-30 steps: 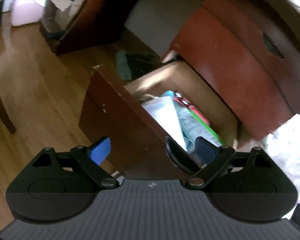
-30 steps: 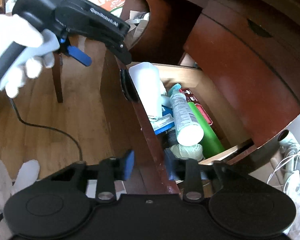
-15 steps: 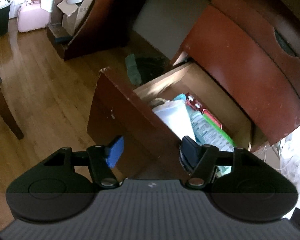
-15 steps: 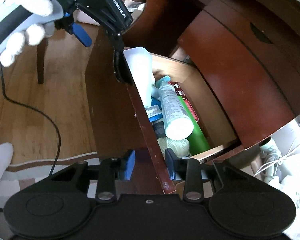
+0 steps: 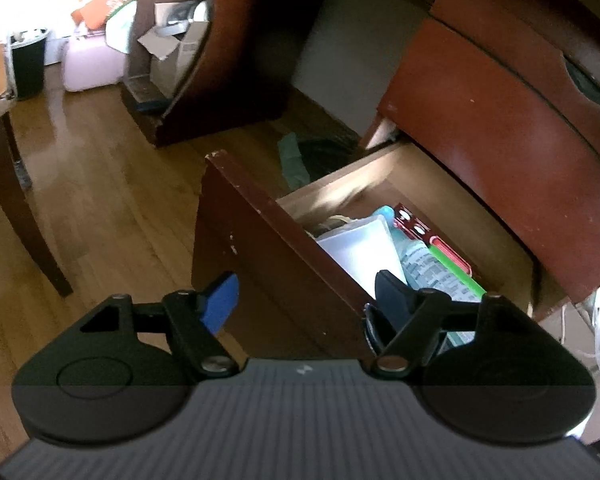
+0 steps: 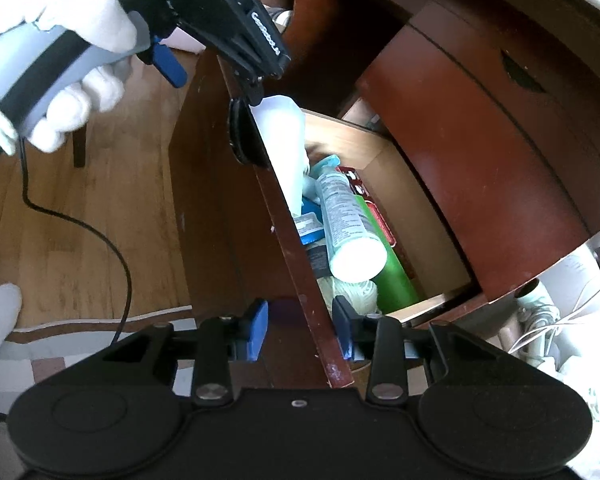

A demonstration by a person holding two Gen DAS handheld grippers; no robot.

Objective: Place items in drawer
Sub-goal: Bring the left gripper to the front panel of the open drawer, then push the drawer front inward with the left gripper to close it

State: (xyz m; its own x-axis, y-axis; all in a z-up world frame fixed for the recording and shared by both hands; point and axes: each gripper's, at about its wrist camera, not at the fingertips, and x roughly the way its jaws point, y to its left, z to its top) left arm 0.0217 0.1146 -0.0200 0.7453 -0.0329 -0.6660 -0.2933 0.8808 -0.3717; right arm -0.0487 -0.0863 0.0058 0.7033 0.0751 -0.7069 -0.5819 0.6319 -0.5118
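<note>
- While both grippers straddle the drawer front [image 6: 236, 216], the drawer [image 5: 384, 184] stands pulled out of the dark red cabinet [image 5: 500, 120], with its load in view from above.
- The left gripper [image 5: 312, 300] has one blue pad outside the front panel and its dark finger inside, next to the recessed handle [image 6: 240, 136]; its jaws have first narrowed, then opened again a little, and the pads do not visibly press on the wood, so it reads as released.
- The right gripper [image 6: 300, 320] sits further along the same panel, jaws clenched on the drawer front's top edge, one blue pad on each face.
- Compared with a second ago, the right-hand view has sunk closer to the panel, and the left gripper has shifted from clutching near the handle to a looser straddle.
- The items are already in the drawer: a white container [image 6: 284, 136] against the front panel, a white-capped bottle [image 6: 348, 220] lying on its side, a green tube [image 6: 388, 276] beside it, a red pack [image 5: 420, 230] along the side wall, and a ball of pale string [image 6: 352, 292] near the corner.
- A gloved hand [image 6: 60, 40] carries the left gripper in the right-hand view.
- In judgement, placing looks finished and what remains is pushing the drawer shut; the tall white container may catch on the cabinet if it stands proud.
</note>
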